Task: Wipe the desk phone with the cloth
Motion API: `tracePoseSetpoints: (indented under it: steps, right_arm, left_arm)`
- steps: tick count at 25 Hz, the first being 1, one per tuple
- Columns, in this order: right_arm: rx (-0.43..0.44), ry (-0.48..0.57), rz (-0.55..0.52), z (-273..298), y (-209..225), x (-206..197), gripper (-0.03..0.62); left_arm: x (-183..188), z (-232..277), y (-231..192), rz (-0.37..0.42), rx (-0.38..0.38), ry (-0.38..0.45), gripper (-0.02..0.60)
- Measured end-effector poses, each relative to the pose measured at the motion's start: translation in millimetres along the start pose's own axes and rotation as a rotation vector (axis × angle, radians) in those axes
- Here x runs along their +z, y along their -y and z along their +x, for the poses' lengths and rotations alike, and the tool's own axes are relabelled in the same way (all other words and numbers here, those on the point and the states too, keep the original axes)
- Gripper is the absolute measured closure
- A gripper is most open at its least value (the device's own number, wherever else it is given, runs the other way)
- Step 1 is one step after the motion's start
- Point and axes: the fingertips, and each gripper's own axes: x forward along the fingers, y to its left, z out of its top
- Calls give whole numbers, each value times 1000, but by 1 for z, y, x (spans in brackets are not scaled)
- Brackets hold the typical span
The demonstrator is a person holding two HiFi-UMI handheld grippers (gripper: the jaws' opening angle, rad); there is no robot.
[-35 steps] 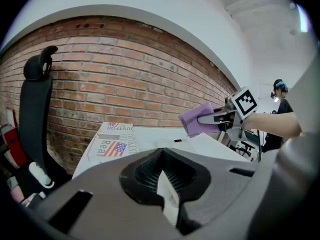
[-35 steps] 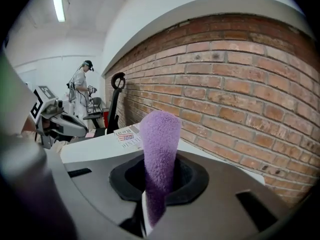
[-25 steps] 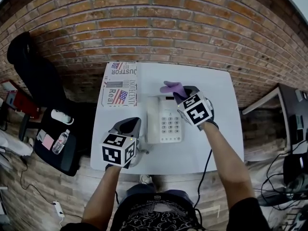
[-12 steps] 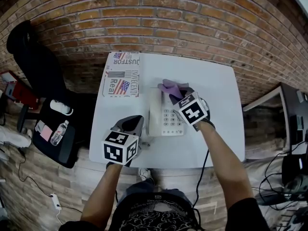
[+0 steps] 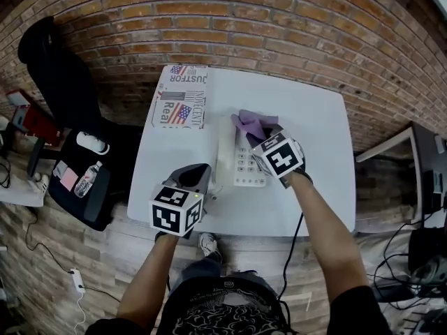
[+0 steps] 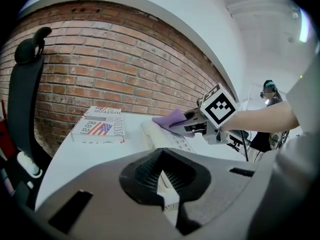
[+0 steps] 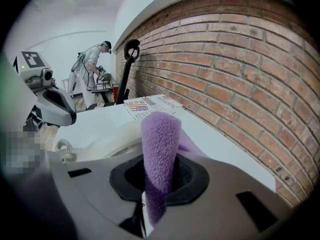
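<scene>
A white desk phone (image 5: 237, 160) lies mid-table on the white table (image 5: 314, 187). My right gripper (image 5: 260, 139) is shut on a purple cloth (image 5: 249, 124), which rests on the phone's far right part, above the keypad. In the right gripper view the cloth (image 7: 159, 154) stands folded between the jaws of the right gripper (image 7: 157, 186), with the phone (image 7: 107, 143) just beyond. My left gripper (image 5: 200, 177) sits at the phone's near left side. In its own view the left gripper (image 6: 162, 184) has its jaws closed on the phone's near corner (image 6: 167, 191).
A folded newspaper (image 5: 180, 107) lies at the table's far left corner. A brick wall (image 5: 279, 40) runs behind the table. A black office chair (image 5: 52, 75) stands to the left. The phone's coiled cord (image 7: 64, 149) trails off its near left side.
The right gripper has slid the cloth a little left and nearer over the phone's top. The left gripper and the phone have stayed put.
</scene>
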Motion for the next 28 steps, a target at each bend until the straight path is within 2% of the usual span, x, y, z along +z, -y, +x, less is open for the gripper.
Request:
tracePoseSetpoints:
  steps: [28]
  right_arm:
    - [95,-37,-47,-30,-61,-48,548]
  left_arm:
    - [-27,-35,35,-29,59,18,575]
